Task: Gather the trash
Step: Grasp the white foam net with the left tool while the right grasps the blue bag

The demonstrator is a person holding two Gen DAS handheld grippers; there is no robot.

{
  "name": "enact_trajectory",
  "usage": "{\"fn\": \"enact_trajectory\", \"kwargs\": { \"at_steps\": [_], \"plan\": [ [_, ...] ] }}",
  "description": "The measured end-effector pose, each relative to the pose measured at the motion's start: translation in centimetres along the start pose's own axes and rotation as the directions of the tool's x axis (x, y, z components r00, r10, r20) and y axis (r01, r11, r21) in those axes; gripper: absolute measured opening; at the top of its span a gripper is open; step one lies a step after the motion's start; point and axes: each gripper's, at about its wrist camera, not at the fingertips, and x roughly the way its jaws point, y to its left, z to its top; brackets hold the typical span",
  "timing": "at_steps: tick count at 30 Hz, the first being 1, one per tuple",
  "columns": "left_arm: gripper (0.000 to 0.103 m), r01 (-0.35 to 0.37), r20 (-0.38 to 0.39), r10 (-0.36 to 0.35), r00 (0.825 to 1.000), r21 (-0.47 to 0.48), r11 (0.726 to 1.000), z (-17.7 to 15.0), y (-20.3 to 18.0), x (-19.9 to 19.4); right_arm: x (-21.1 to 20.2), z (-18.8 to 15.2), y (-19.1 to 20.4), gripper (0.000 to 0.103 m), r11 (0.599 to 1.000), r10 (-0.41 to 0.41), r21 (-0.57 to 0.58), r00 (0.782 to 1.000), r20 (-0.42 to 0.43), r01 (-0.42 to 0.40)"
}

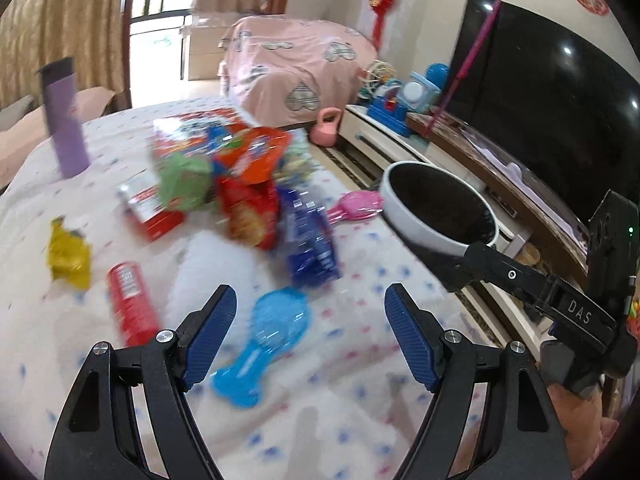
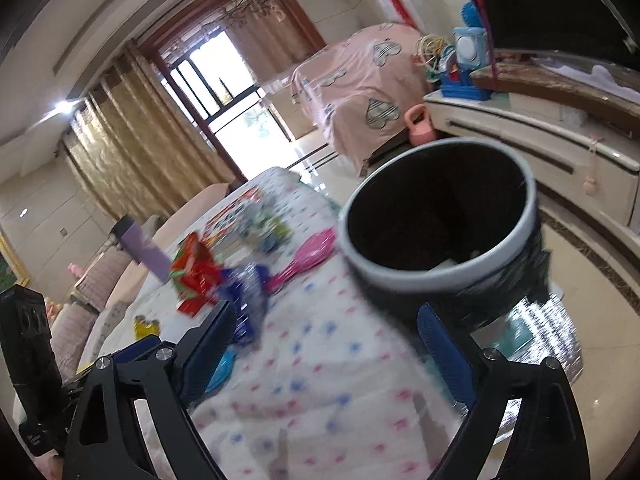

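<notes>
The left claw (image 1: 308, 332) stands wide and empty above the table (image 1: 360, 380) with its dotted cloth, over a blue plastic hairbrush (image 1: 260, 344). The right claw (image 2: 332, 344) is also wide, holding nothing, just before the black-lined trash bin (image 2: 440, 216) at the table's edge. Snack wrappers (image 1: 248, 184) lie heaped mid-table, their print too blurred to read. The right claw's arm reads "DAS" (image 1: 579, 312).

Bright daylight pours through the window (image 2: 240, 92), blown out white. Motion blur smears the snack wrappers (image 1: 240, 176) and worktop (image 1: 360, 360). Ceiling lights glare on the television (image 1: 560, 92). Fisheye bends and darkens the edges.
</notes>
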Motion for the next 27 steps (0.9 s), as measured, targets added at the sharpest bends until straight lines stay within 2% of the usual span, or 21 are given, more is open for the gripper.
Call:
{"fn": "enact_trajectory", "kwargs": {
  "at_steps": [10,21,27],
  "plan": [
    [0.079,-0.049,-0.009,0.048,0.999,-0.09,0.995,-2.1,4.8,-1.0,2.0,-2.3,4.8,0.093,0.995,0.027,-0.093,0.998,-0.057,-0.032],
    [0.079,-0.074,-0.012,0.073,0.997,-0.141,0.987,-2.1,8.1,-1.4,4.5,-2.4,6.7,0.093,0.992,0.056,-0.105,0.993,-0.104,-0.067],
    [0.079,-0.044,-0.041,0.039,0.998,-0.136,0.99,-1.5,8.2,-0.2,5.9,-1.8,7.1,0.093,0.991,0.058,-0.115,0.992,-0.116,-0.072]
  ]
}}
